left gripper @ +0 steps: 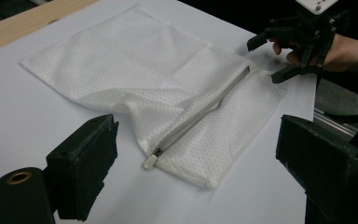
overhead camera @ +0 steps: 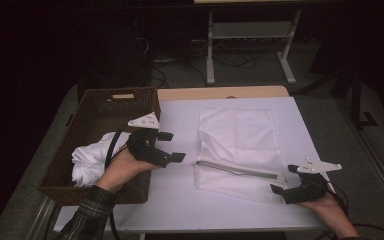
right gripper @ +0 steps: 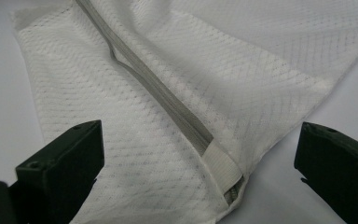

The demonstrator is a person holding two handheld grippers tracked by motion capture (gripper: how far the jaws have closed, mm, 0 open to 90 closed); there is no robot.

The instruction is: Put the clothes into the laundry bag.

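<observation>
Lying flat: 1 mesh bag (overhead camera: 237, 145) | 1 basket (overhead camera: 100, 107) | L gripper (overhead camera: 172, 146) wide | R gripper (overhead camera: 286, 179) wide

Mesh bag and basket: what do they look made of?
Mesh bag: seems to be white synthetic mesh fabric, matte; a fine honeycomb weave shows in both gripper views. It lies limp and creased. Its zipper has grey tape and a white pull, probably plastic.
Basket: looks like dark brown woven wicker or rattan, judging by the ribbed weave on its walls; could be an imitation.
</observation>
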